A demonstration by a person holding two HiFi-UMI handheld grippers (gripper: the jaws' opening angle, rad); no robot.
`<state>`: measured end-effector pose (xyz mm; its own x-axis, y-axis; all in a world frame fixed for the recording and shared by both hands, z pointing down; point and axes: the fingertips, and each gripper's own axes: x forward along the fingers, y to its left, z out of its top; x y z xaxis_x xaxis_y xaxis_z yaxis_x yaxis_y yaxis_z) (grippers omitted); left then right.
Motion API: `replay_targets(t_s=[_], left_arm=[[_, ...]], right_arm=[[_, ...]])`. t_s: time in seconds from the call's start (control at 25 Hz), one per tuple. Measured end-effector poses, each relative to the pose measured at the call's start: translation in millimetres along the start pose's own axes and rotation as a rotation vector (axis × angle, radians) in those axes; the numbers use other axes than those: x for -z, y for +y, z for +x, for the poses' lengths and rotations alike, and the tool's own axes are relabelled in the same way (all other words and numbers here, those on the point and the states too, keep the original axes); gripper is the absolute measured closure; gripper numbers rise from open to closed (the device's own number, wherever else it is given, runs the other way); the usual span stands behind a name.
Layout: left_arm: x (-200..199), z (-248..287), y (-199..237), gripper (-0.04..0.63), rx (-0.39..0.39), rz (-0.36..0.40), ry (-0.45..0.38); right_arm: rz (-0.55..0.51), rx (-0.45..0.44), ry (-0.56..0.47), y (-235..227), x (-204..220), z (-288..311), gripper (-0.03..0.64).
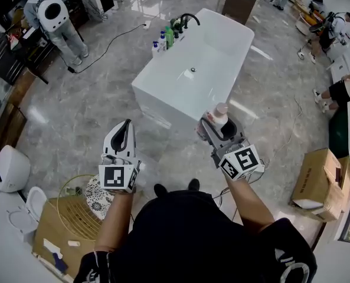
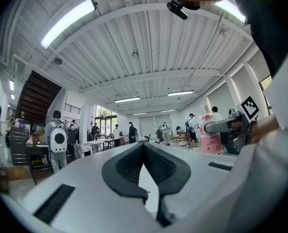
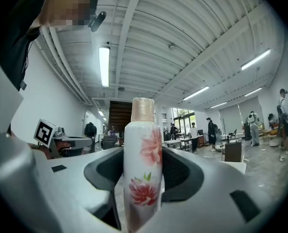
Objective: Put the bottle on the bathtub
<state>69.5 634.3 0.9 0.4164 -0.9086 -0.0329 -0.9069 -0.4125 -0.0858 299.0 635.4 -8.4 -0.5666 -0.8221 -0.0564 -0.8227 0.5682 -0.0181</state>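
A white bottle (image 1: 219, 115) with a pink flower print and a pale pink cap stands upright between the jaws of my right gripper (image 1: 220, 126), which is shut on it. In the right gripper view the bottle (image 3: 143, 164) fills the middle, held at its lower body. The white bathtub (image 1: 160, 93) stands just ahead of both grippers, its near corner close to the bottle. My left gripper (image 1: 126, 126) hangs left of the tub's corner, shut and empty, with its jaws (image 2: 144, 145) pressed together. The left gripper view also catches the held bottle (image 2: 210, 136) at the right.
Several bottles (image 1: 165, 39) and a black faucet (image 1: 185, 20) sit at the tub's far rim. A cardboard box (image 1: 318, 178) lies at the right, a wicker basket (image 1: 80, 214) and white fixtures (image 1: 9, 168) at the left. A black cable (image 1: 107, 47) crosses the floor. People stand around the room.
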Motion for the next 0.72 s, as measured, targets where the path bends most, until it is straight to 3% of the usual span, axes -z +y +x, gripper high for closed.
replay_targets(t_s=[0.4, 0.72], left_arm=[[12.9, -8.4, 70.3, 0.587, 0.019, 0.002, 0.001], [33.3, 25.9, 106.1, 0.586, 0.011, 0.0, 0.029]], right_arm=[[0.009, 0.024, 0.006, 31.4, 5.7, 60.5, 0.387], [0.015, 0.006, 0.042, 9.8, 32.8, 126.2, 0.387]])
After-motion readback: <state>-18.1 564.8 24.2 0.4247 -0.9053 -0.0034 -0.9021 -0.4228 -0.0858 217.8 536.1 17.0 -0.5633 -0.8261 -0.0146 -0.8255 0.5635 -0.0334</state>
